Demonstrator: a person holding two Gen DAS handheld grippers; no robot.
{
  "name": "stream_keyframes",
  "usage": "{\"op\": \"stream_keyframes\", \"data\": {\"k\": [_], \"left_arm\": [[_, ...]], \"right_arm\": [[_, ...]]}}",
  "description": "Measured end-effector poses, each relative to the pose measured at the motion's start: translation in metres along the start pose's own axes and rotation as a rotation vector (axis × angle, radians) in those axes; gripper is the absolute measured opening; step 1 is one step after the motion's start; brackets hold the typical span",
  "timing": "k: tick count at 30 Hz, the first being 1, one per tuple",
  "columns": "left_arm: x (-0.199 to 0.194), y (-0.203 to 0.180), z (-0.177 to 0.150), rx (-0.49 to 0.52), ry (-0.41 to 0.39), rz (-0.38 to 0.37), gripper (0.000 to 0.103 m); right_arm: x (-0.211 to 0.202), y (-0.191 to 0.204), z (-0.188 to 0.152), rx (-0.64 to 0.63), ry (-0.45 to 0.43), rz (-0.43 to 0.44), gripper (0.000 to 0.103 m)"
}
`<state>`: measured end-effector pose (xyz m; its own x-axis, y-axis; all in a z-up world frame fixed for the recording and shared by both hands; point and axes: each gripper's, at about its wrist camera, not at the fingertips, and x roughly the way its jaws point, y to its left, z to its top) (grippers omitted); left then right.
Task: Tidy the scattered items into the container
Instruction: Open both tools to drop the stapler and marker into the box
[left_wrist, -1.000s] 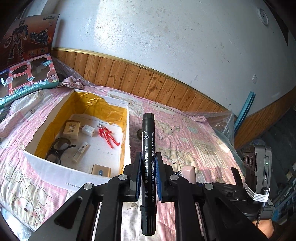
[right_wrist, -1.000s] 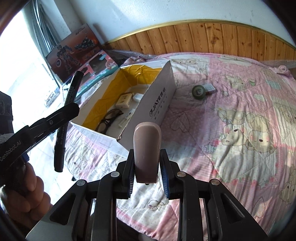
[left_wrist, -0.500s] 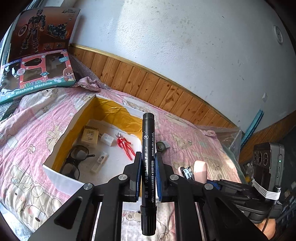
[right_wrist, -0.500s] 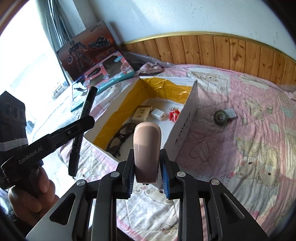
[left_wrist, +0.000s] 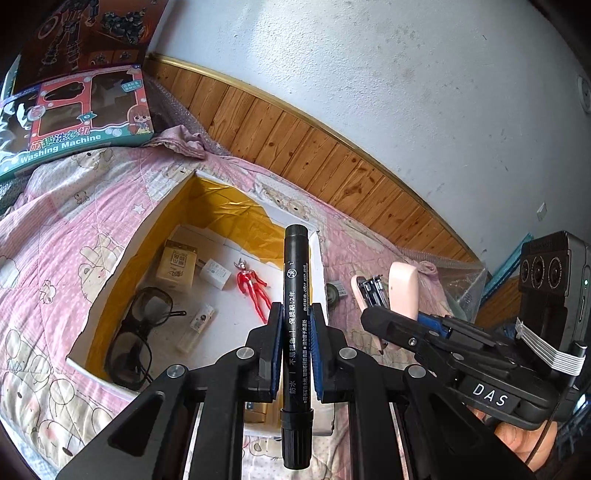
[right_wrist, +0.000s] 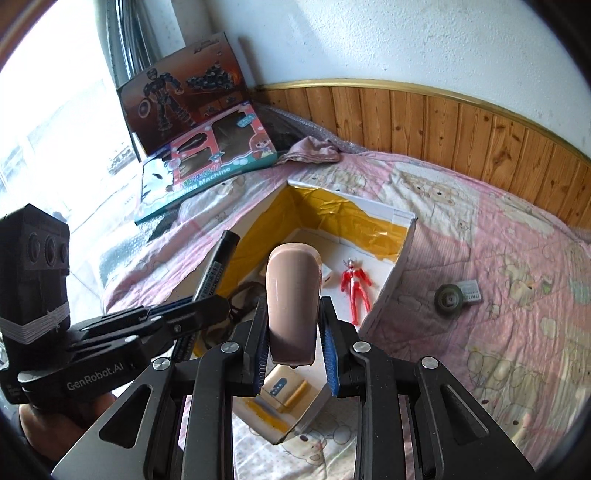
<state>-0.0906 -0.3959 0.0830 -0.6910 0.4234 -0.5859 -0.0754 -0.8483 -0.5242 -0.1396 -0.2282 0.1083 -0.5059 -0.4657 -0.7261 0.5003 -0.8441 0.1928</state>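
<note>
My left gripper (left_wrist: 295, 310) is shut on a black marker (left_wrist: 295, 266) that stands upright over the near end of the yellow-lined cardboard box (left_wrist: 229, 214). Inside the box lie a red figure (left_wrist: 253, 288), dark glasses (left_wrist: 140, 332), a tan carton (left_wrist: 176, 264) and a white plug (left_wrist: 216, 273). My right gripper (right_wrist: 293, 306) is shut on a pink stapler (right_wrist: 291, 273) above the box's near corner (right_wrist: 391, 291). A round grey disc (right_wrist: 448, 299) and a small card (right_wrist: 469, 290) lie on the bedspread to the right of the box.
The box sits on a pink cartoon bedspread (right_wrist: 498, 332). Two toy boxes (right_wrist: 207, 173) lean at the back left by a bright window. Wooden panelling (left_wrist: 332, 158) runs along the wall behind. In the right wrist view, the left gripper (right_wrist: 207, 310) hovers close on the left.
Both grippers have moved forward and over the box with their items still held. The box's inside now lies directly below them, and the two grippers are closer together.
</note>
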Motion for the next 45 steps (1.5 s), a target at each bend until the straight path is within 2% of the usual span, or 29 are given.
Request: {"op": "stream_keyframes", "data": {"k": [8,14,17,22,27,29,31,32,33,39,45], "left_arm": [[0.034,0.006,0.007,-0.033,0.109,0.017,0.014],[0.061,0.018,0.008,-0.143,0.187,-0.011,0.014],[0.071,0.024,0.009,-0.209,0.205,-0.016,0.014],[0.084,0.034,0.015,-0.298,0.207,0.016,0.014],[0.101,0.042,0.018,-0.366,0.242,0.027,0.014],[0.107,0.045,0.020,-0.378,0.247,0.041,0.014],[0.118,0.049,0.021,-0.382,0.278,0.049,0.026],[0.122,0.052,0.021,-0.390,0.289,0.052,0.042],[0.124,0.055,0.021,-0.395,0.285,0.059,0.046],[0.117,0.064,0.025,-0.377,0.247,0.065,0.046],[0.111,0.054,0.035,-0.309,0.213,0.068,0.046]], "right_arm": [[0.036,-0.017,0.034,-0.050,0.066,0.005,0.026],[0.074,-0.028,0.057,-0.119,0.136,0.005,0.026],[0.098,-0.032,0.065,-0.152,0.183,0.009,0.026],[0.135,-0.034,0.075,-0.199,0.253,0.020,0.026],[0.163,-0.034,0.082,-0.236,0.292,0.018,0.026],[0.172,-0.037,0.086,-0.231,0.295,0.023,0.027],[0.178,-0.041,0.088,-0.217,0.282,0.019,0.028],[0.179,-0.043,0.089,-0.210,0.273,0.015,0.028],[0.178,-0.045,0.089,-0.203,0.264,0.011,0.028],[0.163,-0.060,0.089,-0.135,0.212,0.044,0.028],[0.140,-0.079,0.084,-0.037,0.157,0.107,0.028]]}}
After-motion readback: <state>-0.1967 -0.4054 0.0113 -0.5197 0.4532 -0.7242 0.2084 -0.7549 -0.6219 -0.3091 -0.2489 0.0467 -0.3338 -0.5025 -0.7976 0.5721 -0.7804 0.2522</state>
